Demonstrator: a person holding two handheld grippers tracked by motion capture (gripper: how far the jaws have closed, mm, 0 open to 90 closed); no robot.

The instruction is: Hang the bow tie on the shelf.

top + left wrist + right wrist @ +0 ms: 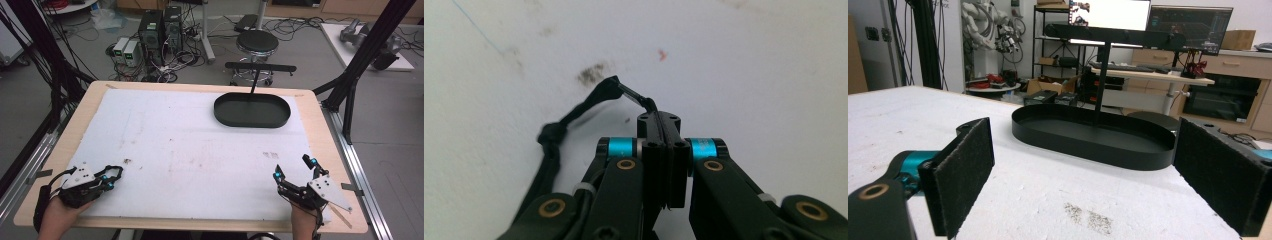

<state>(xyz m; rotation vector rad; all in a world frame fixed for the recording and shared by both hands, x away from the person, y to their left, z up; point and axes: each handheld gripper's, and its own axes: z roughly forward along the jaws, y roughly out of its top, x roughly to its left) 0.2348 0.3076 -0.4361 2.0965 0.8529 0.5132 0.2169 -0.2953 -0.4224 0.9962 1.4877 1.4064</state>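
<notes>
A white mat (190,150) covers your table, bare except for the black oval tray (252,110) at its far right. Well short of the tray, your left gripper (114,176) is pinched closed on nothing, your right gripper (295,168) spread wide. Nothing looks started.

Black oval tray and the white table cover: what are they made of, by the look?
Black oval tray: looks like thin sheet metal or hard plastic, matt black; the wall is thin and even with a faint sheen, so either is possible. White table cover: seems a soft foam or fibre mat, matt, with scuffs and dark stains held in its surface. It lies on a pale wooden tabletop with visible grain.
</notes>
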